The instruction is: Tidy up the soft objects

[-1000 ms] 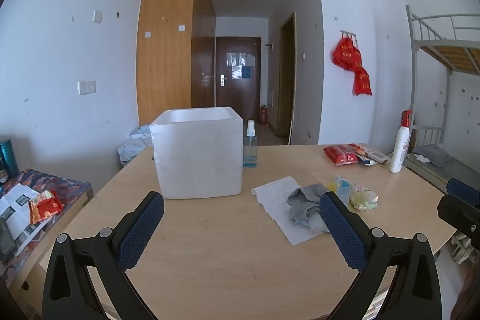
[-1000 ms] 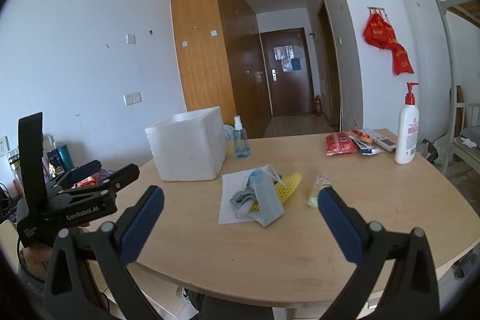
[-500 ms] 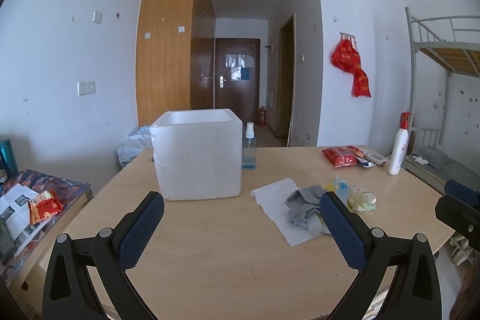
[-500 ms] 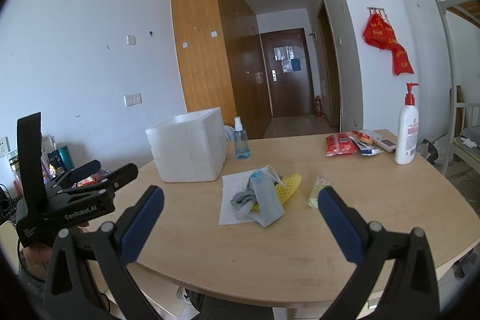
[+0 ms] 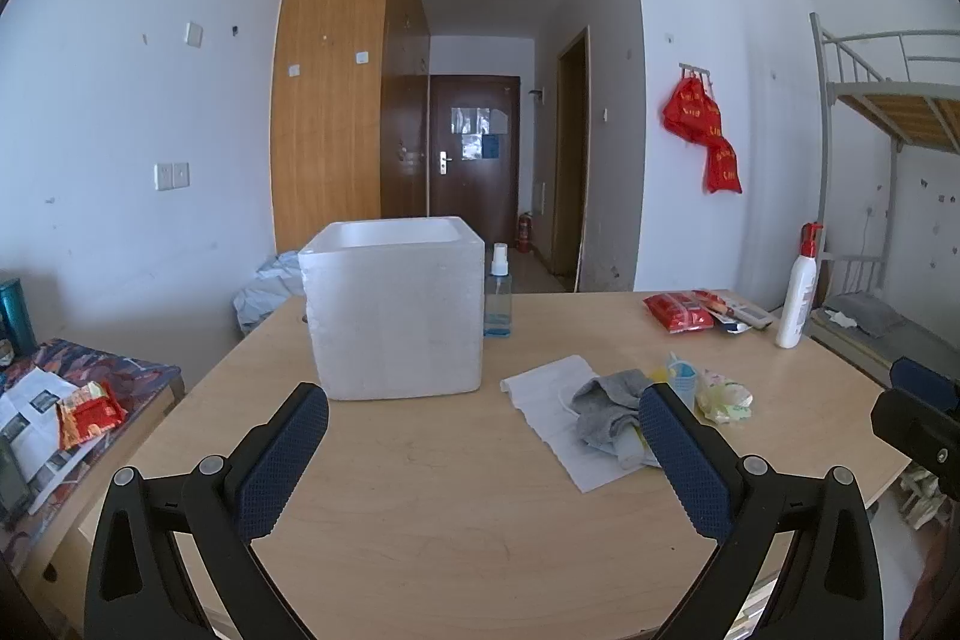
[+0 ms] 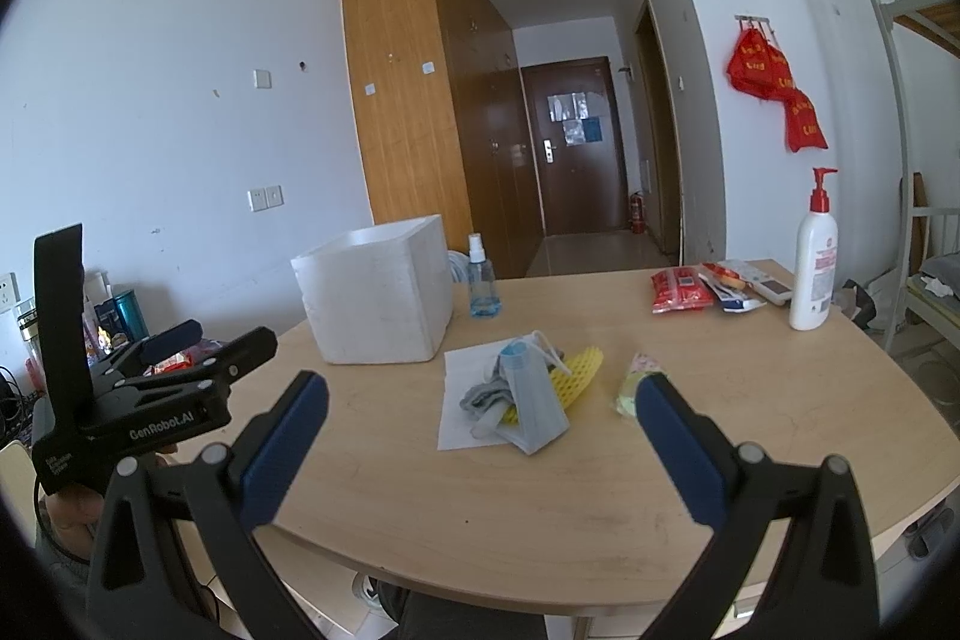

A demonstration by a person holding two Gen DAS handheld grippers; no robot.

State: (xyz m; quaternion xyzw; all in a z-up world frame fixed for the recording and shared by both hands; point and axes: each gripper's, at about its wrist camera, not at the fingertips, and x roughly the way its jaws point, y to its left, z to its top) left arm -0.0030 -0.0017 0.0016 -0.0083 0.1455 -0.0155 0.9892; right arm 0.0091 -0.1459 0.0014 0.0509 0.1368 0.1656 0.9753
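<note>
A pile of soft things lies mid-table: a white paper sheet [image 5: 555, 403], a grey sock [image 5: 606, 409], a blue face mask [image 6: 531, 400], a yellow foam net [image 6: 579, 370] and a pale green crumpled wrapper [image 6: 639, 379]. A white foam box [image 5: 393, 307] stands open-topped behind and left of the pile. My left gripper [image 5: 483, 454] is open and empty, low over the near table, short of the box and pile. My right gripper [image 6: 480, 448] is open and empty, near the front edge before the pile.
A wooden table [image 5: 450, 520] carries a small spray bottle [image 5: 498, 301], red snack packets [image 5: 681, 310] and a white pump bottle [image 6: 813, 262] at the far right. A low side table with clutter [image 5: 66, 400] stands left. A metal bunk bed [image 5: 888, 112] is at right.
The left wrist view has shifted very slightly; the pile and box sit as before. Both grippers stay open and almost still.
</note>
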